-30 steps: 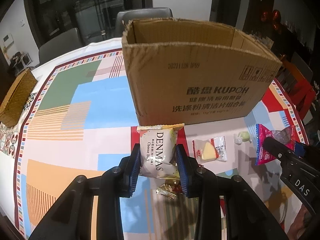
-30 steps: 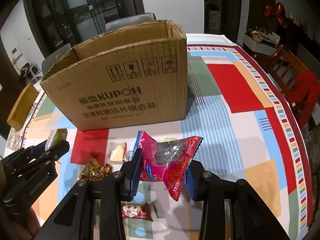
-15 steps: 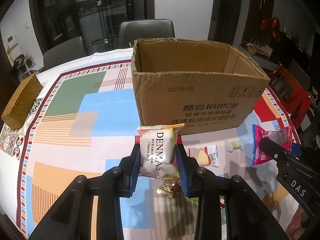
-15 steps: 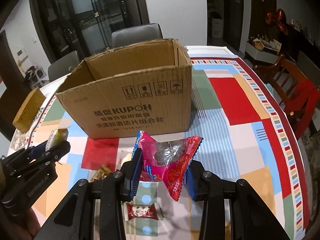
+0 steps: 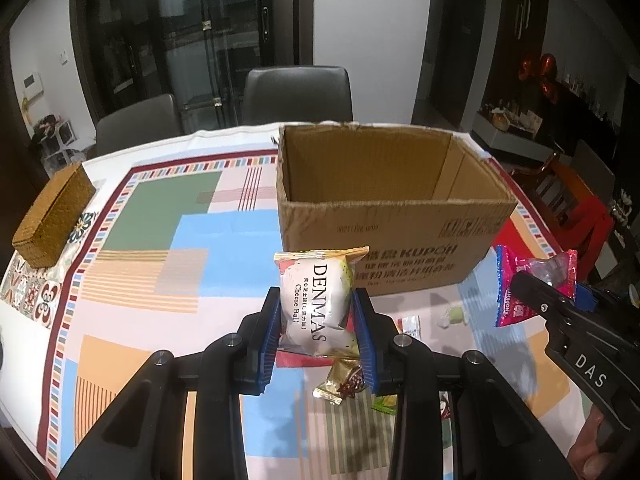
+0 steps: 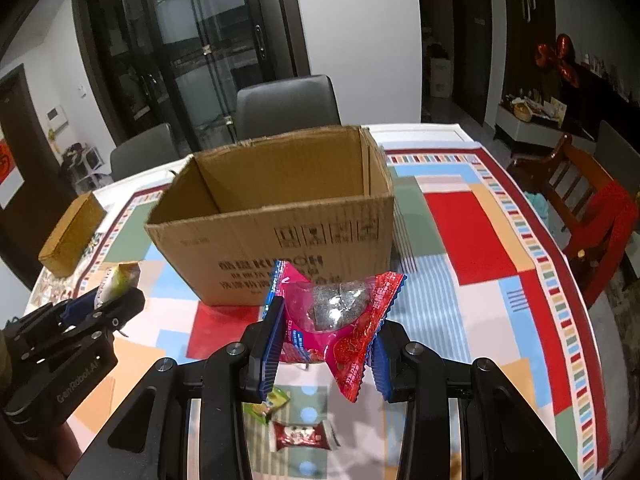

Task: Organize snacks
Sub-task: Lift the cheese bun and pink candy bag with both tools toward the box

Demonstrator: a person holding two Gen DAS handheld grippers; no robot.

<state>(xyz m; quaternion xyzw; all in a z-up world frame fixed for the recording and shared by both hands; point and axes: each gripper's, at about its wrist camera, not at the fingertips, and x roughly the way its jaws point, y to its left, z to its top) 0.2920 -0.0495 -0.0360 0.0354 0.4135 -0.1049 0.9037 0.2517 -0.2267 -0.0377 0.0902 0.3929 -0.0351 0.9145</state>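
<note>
Left wrist view: the white cheese-ball packet [image 5: 316,304] stands upright between the blue pads of the left gripper [image 5: 318,338], which is closed on its two sides and holds it clear of the table [image 5: 152,240]. Directly beyond the packet sits the open cardboard box [image 5: 384,224], top flaps absent from view, interior walls bare. The right gripper [image 5: 560,304] enters from the right edge, clamped on the pink candy packet [image 5: 520,284].

Right wrist view: the pink candy packet [image 6: 340,320] is pinched between the pads of the right gripper [image 6: 326,344], narrowly parted by the wrapper, and hangs above the tablecloth in front of the box [image 6: 280,216]. The left gripper [image 6: 104,308] appears at the left edge.

Loose items lie on the table near its front edge: a gold-wrapped sweet [image 5: 344,380], a green wrapper [image 6: 268,400] and a red-and-white packet [image 6: 300,436]. A woven basket [image 5: 52,216] rests at the left edge of the table.
</note>
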